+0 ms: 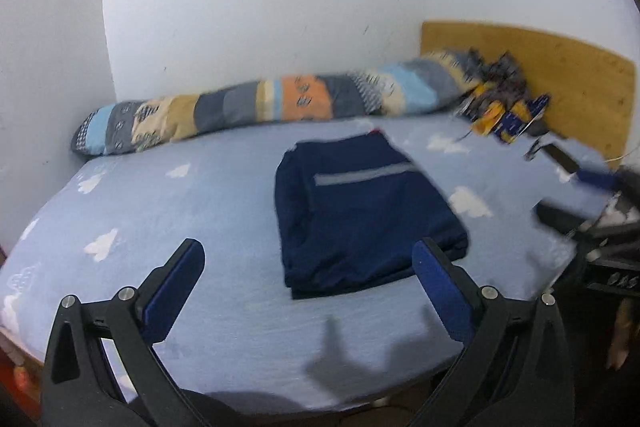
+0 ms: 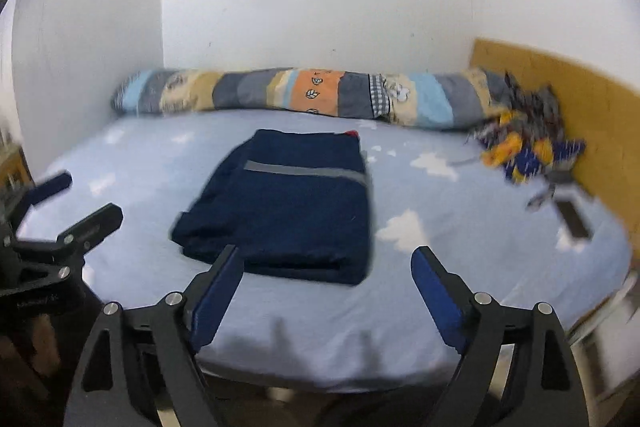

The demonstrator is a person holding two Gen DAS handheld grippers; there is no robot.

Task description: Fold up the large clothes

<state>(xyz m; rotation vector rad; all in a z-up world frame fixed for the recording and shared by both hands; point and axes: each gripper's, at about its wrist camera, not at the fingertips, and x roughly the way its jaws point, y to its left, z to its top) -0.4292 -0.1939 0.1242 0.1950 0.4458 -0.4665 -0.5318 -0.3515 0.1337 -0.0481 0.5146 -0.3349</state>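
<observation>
A navy garment with a grey stripe lies folded into a compact rectangle on the light blue bed sheet; it also shows in the right wrist view. My left gripper is open and empty, held above the bed's near edge, just short of the garment. My right gripper is open and empty, also near the front edge, with its left finger overlapping the garment's near edge in view. The right gripper also shows at the right of the left wrist view, and the left gripper at the left of the right wrist view.
A long patchwork bolster lies along the white wall at the back. A wooden headboard stands at the right, with a crumpled blue and yellow cloth beside it. A dark phone-like object lies on the sheet at the right.
</observation>
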